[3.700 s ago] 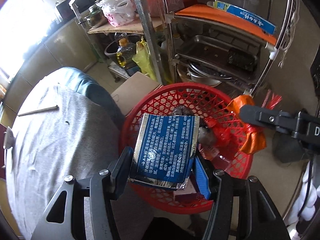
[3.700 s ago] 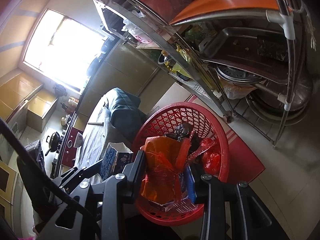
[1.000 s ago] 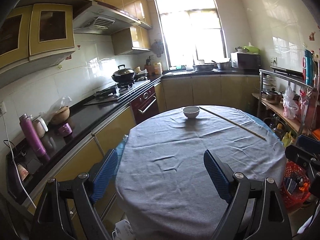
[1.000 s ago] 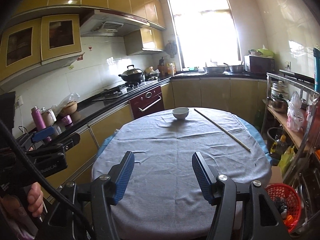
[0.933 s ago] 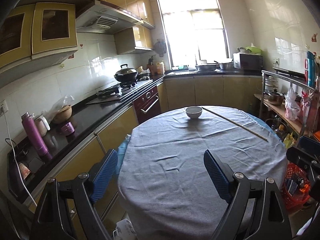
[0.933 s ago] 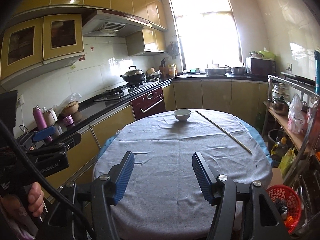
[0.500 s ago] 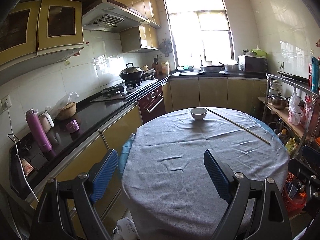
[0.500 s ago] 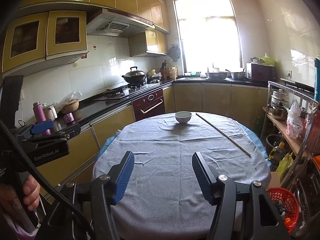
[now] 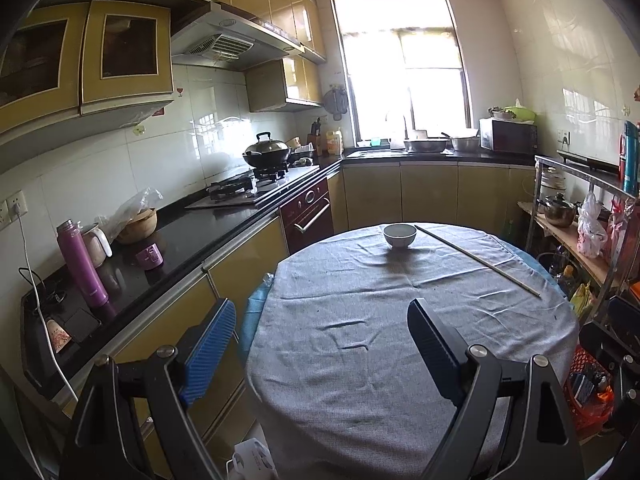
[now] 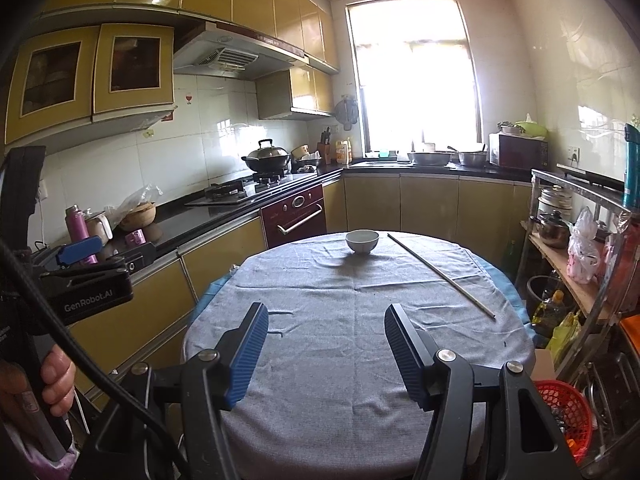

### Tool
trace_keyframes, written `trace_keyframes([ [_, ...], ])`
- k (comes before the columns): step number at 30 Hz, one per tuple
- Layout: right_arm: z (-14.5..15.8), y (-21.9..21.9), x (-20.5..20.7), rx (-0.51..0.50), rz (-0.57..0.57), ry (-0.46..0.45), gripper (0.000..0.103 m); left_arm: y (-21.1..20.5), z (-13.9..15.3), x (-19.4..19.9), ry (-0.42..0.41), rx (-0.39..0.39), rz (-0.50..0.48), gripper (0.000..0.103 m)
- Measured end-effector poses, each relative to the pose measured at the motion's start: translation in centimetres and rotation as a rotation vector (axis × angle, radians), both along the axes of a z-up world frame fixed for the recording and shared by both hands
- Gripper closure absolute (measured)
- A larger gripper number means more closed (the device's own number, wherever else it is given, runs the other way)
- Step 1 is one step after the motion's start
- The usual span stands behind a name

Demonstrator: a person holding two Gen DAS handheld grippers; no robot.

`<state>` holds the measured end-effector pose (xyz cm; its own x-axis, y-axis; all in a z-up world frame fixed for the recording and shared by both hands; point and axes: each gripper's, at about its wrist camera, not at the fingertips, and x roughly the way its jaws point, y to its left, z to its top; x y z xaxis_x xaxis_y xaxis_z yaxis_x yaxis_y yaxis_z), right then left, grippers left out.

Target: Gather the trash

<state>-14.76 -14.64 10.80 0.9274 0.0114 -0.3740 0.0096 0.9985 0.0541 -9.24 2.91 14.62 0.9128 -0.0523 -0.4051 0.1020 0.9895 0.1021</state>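
Both grippers were held above the near edge of a round table (image 10: 360, 420) covered with a grey cloth, each pointed forward and slightly downward across the tabletop toward the window. The left gripper (image 9: 320, 356) was seen with its blue-padded jaws spread wide, and nothing was held between them. The right gripper (image 10: 324, 354) was also seen parted, somewhat less widely, with only bare cloth visible between its pads. In the right wrist view, the left gripper's body was seen at the left edge, gripped by a hand (image 10: 48, 384) whose fingers were wrapped around the handle.

A white bowl (image 10: 362, 241) and a long thin stick (image 10: 440, 274) were left on the far part of the table. The trash was found in a red basket (image 10: 568, 412) on the floor to the right of the table, beside a metal rack (image 10: 580, 280); the basket's contents could not be made out clearly.
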Motion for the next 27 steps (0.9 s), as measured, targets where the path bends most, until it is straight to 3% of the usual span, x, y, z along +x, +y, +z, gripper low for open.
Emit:
trace_keyframes([
  [27, 0.54, -0.07, -0.65, 0.004, -0.005, -0.019, 0.038, 0.0, 0.7, -0.31, -0.008, 0.005, -0.008, 0.015],
])
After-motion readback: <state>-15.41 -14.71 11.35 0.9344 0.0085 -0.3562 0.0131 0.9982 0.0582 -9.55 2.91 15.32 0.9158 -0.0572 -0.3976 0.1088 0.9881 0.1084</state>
